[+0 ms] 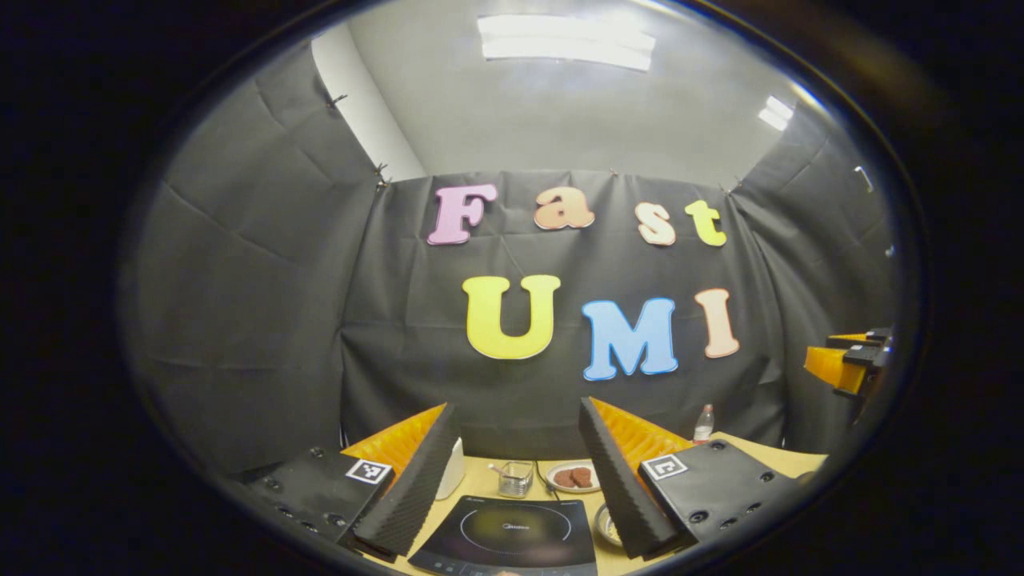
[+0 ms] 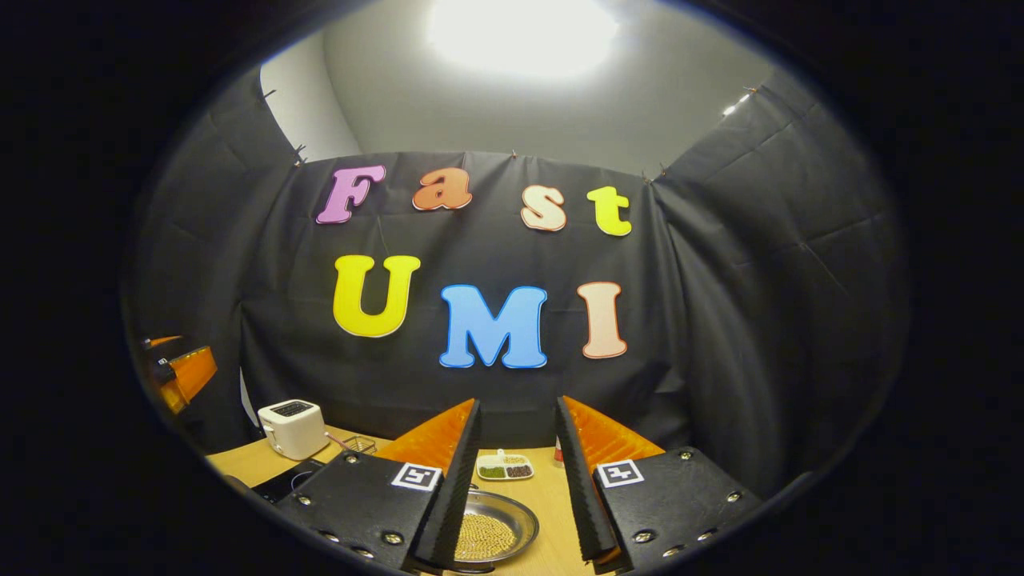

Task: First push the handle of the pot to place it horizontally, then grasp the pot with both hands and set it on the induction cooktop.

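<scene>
We hold both grippers up over the wooden table (image 1: 768, 452), and neither one is carrying anything. In the left gripper view, the left gripper (image 1: 518, 480) stands with its jaws spread wide, nothing between them, and the induction cooktop (image 1: 512, 532) lies flat on the table right below the gap. Behind the cooktop we see a small glass container (image 1: 514, 478), a plate (image 1: 573, 477) with something brown on it, and a bottle (image 1: 703, 424) farther back near the wall. A round dish (image 1: 606, 524) peeks out just beside the cooktop, partly hidden by one finger. At the far right edge of that view the other gripper shows in the air.

Over in the right gripper view, the right gripper (image 2: 516, 472) is released too, jaws parted. Below the gap sits a metal pan (image 2: 512, 520) holding small yellowish grains, and beyond it a divided dish (image 2: 504, 466) of assorted bits. A white toaster (image 2: 293, 426) stands off to the side on the table. We cannot make out the pot or its handle from here.
</scene>
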